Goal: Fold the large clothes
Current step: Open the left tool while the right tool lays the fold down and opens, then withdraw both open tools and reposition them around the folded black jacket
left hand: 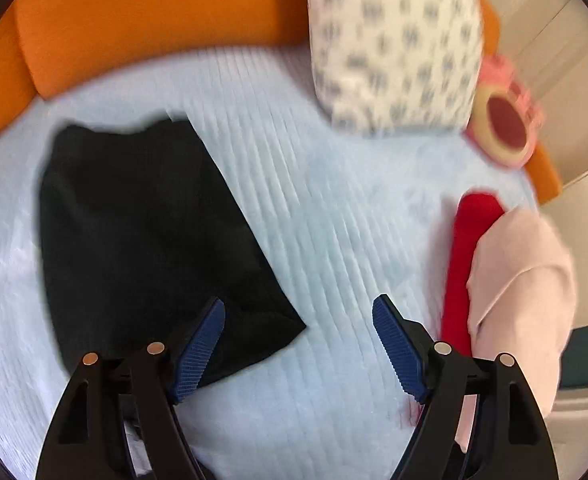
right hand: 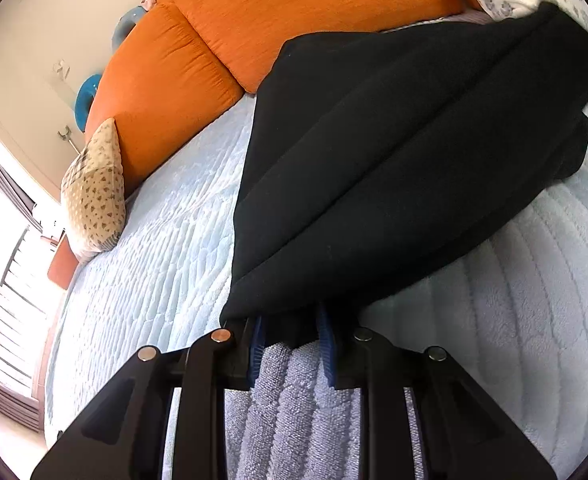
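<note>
A black garment (left hand: pixel 142 232) lies folded into a rough rectangle on the pale blue bed cover (left hand: pixel 314 208). My left gripper (left hand: pixel 298 344) is open and empty, held above the cover just right of the garment's near corner. In the right wrist view the black garment (right hand: pixel 394 152) rises in thick folds from my right gripper (right hand: pixel 292 336), which is shut on its near edge just above the bed cover (right hand: pixel 142 248). The blue fingertips (right hand: pixel 326 340) are mostly hidden by the cloth.
Orange cushions (left hand: pixel 142 20) (right hand: pixel 294 8) line the back of the bed. A white flowered pillow (left hand: pixel 394 44) and a pink toy (left hand: pixel 506 120) sit at the back right. A red cloth (left hand: pixel 466 256) and a pale pink cloth (left hand: pixel 522 296) lie at the right. A patterned pillow (right hand: pixel 94 192) lies at the left.
</note>
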Tool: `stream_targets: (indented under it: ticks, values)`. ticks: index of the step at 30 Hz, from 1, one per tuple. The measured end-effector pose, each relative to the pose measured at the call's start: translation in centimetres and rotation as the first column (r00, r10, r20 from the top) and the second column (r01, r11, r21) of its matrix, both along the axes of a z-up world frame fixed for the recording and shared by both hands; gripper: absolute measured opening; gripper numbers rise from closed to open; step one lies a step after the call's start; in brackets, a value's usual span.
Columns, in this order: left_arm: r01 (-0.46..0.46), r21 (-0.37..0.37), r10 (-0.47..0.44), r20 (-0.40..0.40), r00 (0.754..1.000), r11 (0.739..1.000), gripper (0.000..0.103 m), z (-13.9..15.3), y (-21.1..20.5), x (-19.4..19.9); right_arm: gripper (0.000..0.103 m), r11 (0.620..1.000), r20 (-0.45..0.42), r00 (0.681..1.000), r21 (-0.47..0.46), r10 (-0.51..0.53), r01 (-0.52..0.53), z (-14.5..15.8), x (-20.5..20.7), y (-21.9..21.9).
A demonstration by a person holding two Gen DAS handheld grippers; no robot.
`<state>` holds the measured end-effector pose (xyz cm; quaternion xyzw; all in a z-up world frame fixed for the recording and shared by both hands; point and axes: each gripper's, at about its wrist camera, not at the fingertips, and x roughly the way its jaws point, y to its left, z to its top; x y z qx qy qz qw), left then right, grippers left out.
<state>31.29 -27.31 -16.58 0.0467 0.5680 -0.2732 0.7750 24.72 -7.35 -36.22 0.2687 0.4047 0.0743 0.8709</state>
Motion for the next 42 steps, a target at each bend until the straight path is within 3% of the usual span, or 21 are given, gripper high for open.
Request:
stream_targets:
  ticks: [3,5,8,11,14,16,17,20,23,29,31,33,35,42]
  values:
    - [0.006,0.075,-0.019,0.176,0.984,0.997,0.085,2.6,2.8,0.8,0.023,1.000,-0.003,1.000,-0.005,-0.001,0.001,0.2,0.1,0.1]
    - [-0.009,0.149,-0.027,0.240,0.970,0.989,0.085,2.4,4.6,1.6,0.023,1.000,-0.003,1.000,-0.022,0.003,-0.003,0.5,0.1,0.2]
    - [-0.071,0.156,0.022,0.293,0.956,0.985,0.085,1.7,7.8,3.0,0.023,0.998,-0.007,1.000,-0.055,0.019,-0.020,1.0,0.3,0.5]
    - [-0.086,0.182,0.033,0.276,0.961,0.979,0.084,-0.5,9.7,4.6,0.024,0.998,-0.031,0.999,-0.047,0.034,-0.035,1.3,0.5,0.2]
    - [-0.085,0.132,0.077,0.062,0.995,0.988,0.076,-5.8,11.7,7.0,0.024,0.998,-0.065,0.997,-0.046,0.038,-0.041,1.9,-0.1,-0.3]
    - [-0.128,0.097,0.136,-0.087,0.987,0.987,0.072,-9.8,13.3,8.3,0.028,0.998,-0.102,0.994,-0.053,0.038,-0.043,2.4,-1.5,-0.8]
    - [-0.143,0.097,0.153,-0.103,0.983,0.985,0.070,-11.1,13.8,8.4,0.030,0.998,-0.115,0.993,-0.052,0.036,-0.042,2.6,-2.2,-1.0]
    - [-0.116,0.127,0.122,-0.039,0.992,0.985,0.071,-12.6,13.5,7.3,0.035,0.998,-0.138,0.990,-0.067,0.007,-0.016,3.7,-4.5,-2.8]
    - [-0.128,0.128,0.129,-0.001,0.992,0.983,0.075,-12.6,13.2,6.8,0.035,0.992,-0.097,0.995,-0.129,-0.012,0.000,6.2,-5.4,-4.5]
    - [-0.178,0.101,0.162,0.151,0.975,0.979,0.076,-12.1,13.6,4.4,0.035,0.942,-0.011,0.998,-0.332,0.059,-0.059,12.7,-1.7,-6.1]
    - [-0.189,0.100,0.170,0.173,0.970,0.977,0.076,-11.7,13.4,3.7,0.046,0.922,-0.014,0.997,-0.380,0.075,-0.075,13.6,-0.1,-6.6]
    - [-0.196,0.088,0.177,0.187,0.966,0.977,0.076,-11.2,13.7,3.1,0.053,0.907,-0.032,0.996,-0.410,0.086,-0.092,13.4,1.4,-7.0]
    - [-0.213,0.073,0.196,0.186,0.963,0.974,0.076,-10.9,14.0,2.7,0.052,0.899,-0.069,0.993,-0.421,0.100,-0.119,12.4,3.3,-7.6]
    - [-0.224,0.043,0.214,0.172,0.962,0.974,0.077,-10.6,15.3,1.9,0.051,0.872,-0.265,0.960,-0.444,0.090,-0.205,4.9,5.4,-11.1]
